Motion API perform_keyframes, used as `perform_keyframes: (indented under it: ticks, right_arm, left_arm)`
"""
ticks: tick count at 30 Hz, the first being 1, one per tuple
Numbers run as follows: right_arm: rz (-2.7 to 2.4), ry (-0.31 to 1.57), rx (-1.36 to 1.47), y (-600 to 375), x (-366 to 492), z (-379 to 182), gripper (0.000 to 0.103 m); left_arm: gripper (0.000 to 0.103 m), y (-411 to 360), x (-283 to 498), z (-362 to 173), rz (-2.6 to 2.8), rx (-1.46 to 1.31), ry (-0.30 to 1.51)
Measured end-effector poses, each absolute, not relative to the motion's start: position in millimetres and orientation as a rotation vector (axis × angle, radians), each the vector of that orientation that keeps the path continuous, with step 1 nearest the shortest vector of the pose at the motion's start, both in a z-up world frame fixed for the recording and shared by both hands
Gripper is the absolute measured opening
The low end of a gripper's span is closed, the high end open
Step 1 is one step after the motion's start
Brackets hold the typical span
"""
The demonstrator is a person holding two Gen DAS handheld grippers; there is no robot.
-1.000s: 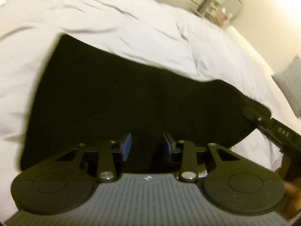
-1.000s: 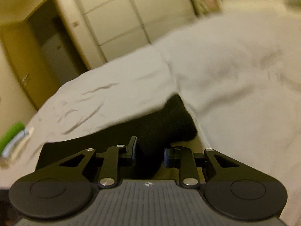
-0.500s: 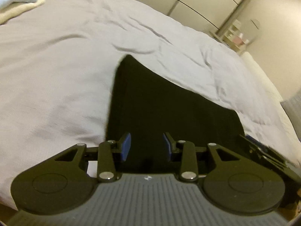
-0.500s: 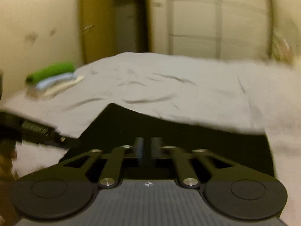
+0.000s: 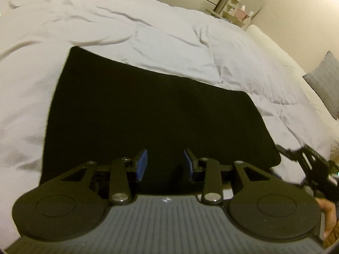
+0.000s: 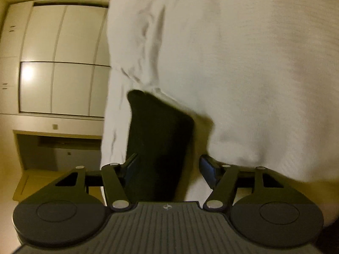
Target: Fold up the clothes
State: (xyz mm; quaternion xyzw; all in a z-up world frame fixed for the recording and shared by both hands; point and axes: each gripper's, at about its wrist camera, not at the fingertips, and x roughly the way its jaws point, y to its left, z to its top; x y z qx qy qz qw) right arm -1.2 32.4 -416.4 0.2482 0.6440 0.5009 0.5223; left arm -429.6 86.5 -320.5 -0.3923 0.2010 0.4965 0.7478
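Observation:
A black folded garment (image 5: 152, 114) lies flat as a rough rectangle on the white bed cover (image 5: 148, 31). My left gripper (image 5: 165, 165) is open and empty, just above the garment's near edge. My right gripper (image 6: 168, 170) is open and rolled on its side. The garment's end (image 6: 156, 135) lies between its fingers, which do not touch it. The right gripper also shows in the left wrist view (image 5: 307, 160), at the garment's right corner.
The white bed cover (image 6: 243, 74) fills most of both views. A grey pillow (image 5: 326, 80) lies at the far right. White wardrobe doors (image 6: 57, 63) and a small shelf (image 5: 237, 12) stand beyond the bed.
My right gripper has opened, rolled onto its side and moved to the garment's end. The left gripper has stayed open and shifted slightly over the near edge. The garment now lies flatter.

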Motion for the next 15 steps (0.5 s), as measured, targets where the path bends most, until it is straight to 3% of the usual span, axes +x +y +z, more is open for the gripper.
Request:
perform_keyframes:
  ticks: [4, 6, 7, 9, 10, 13, 15]
  right_arm:
    - [1.269, 1.481, 0.528, 55.1, -3.7, -414.8, 0.05]
    - [1.29, 1.446, 0.452, 65.0, -7.4, -414.1, 0.03]
    - [1.298, 1.43, 0.407, 69.0, -9.7, -413.0, 0.027]
    - [1.312, 1.38, 0.333, 72.8, -14.9, -404.8, 0.024]
    - [1.339, 1.318, 0.257, 74.2, -20.7, -394.4, 0.023]
    - [1.44, 1.047, 0.045, 70.8, -47.2, -358.9, 0.022]
    - [1.52, 0.848, -0.057, 68.2, -76.1, -332.2, 0.021]
  left_arm:
    - [0.032, 92.1, -425.3, -329.5, 1.053, -0.852, 0.432]
    - [0.032, 97.1, -423.1, -336.8, 1.05, -0.848, 0.446]
    - [0.032, 98.9, -422.0, -339.2, 1.048, -0.839, 0.453]
    - [0.032, 103.2, -419.6, -341.9, 1.055, -0.839, 0.48]
    - [0.027, 106.1, -419.3, -341.6, 1.063, -0.843, 0.488]
    - [0.011, 114.6, -425.9, -339.7, 1.089, -0.877, 0.483]
    - [0.009, 117.0, -442.7, -338.0, 1.081, -0.94, 0.423]
